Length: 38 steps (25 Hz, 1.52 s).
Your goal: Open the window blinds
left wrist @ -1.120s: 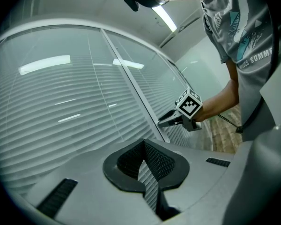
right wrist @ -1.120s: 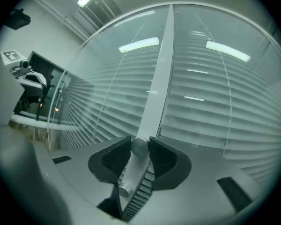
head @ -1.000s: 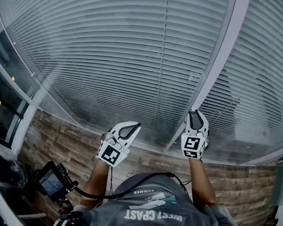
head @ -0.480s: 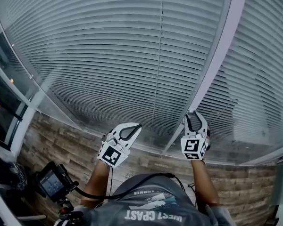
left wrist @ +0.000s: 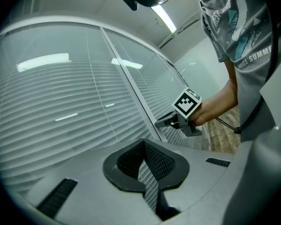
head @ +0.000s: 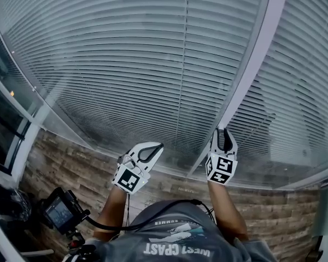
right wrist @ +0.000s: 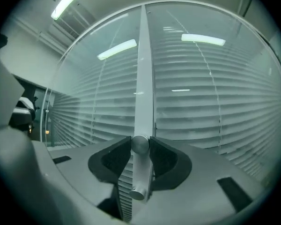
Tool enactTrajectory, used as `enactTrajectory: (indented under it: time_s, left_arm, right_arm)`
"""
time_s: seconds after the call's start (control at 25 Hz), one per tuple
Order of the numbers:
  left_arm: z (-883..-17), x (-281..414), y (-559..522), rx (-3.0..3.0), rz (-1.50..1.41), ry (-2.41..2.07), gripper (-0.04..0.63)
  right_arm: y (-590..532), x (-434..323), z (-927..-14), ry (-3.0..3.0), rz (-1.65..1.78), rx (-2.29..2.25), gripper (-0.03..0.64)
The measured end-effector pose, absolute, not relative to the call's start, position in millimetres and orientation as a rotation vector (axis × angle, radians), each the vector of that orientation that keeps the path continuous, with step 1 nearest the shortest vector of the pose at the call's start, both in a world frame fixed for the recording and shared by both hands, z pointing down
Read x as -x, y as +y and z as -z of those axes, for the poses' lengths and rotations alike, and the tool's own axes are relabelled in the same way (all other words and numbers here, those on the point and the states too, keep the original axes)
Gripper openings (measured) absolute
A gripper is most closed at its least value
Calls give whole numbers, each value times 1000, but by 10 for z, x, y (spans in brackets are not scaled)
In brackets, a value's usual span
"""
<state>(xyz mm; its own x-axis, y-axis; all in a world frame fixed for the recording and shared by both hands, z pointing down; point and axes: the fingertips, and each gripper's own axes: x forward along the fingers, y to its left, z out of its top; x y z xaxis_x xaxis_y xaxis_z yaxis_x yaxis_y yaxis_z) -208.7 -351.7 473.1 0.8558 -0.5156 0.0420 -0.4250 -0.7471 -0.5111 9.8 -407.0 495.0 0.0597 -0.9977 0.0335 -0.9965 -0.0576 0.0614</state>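
White slatted blinds point(head: 142, 64) hang shut behind glass, with a second pane of blinds point(head: 300, 91) to the right. A pale metal frame post point(head: 252, 72) runs between them. On the post sits a small round knob point(right wrist: 140, 144), with a second knob point(right wrist: 137, 192) lower down. My right gripper point(head: 224, 131) is at the post's foot, its jaws shut on the upper knob point(right wrist: 140, 142). My left gripper point(head: 156, 146) hovers left of it, shut and holding nothing point(left wrist: 144, 145). The right gripper point(left wrist: 163, 123) also shows in the left gripper view.
A camera on a stand point(head: 60, 212) sits low at the left, with a black cable point(head: 153, 212) running across the person's shirt. Wood-plank floor point(head: 71, 162) lies below the glass. A dark window point(head: 0, 130) is at the far left.
The right gripper has shifted slightly left and turned against the frame post. The left gripper has stayed in place.
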Motion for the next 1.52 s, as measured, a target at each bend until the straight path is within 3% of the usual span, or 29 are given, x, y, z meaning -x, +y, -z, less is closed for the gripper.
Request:
enactTrajectory:
  time_s: [0.28,0.4,0.52,0.68,0.96,1.08,1.32,1.52]
  left_arm:
    - [-4745,2061,-3481,2542,236,668,3]
    - [-4727,2037,-3475,2540,238,656,3]
    - [-4723,2012,-3462,2539,241,649,3]
    - [-4759,2010,-3443,2530,251,634,3]
    - [-4803,2054,-3456,2540,261,652,3]
    - [-4818,2026,-3438,2541,260,639,3]
    - [-4814,1973,-3400,2545,253,610,3]
    - [-4833,1943,-3375,2548,251,597,3]
  right_arm:
    - [-3988,55,-5013,-1494,837,-1622,117]
    - [-3972,66,-5049,-1327,1007,-1386,117]
    - [-3947,61,-5027,-1512,898,-1470,118]
    - [-3869,-31,-4959,-1964,387,-1921,122]
    - [-3910,-148,-4914,-2113,43,-2239,121]
    - [-3884,-140,-4917,-2038,169,-2164,120]
    - [-3847,-28,-5012,-1317,924,-1487,118]
    - [-3804,-10,-5043,-1458,915,-1452,120]
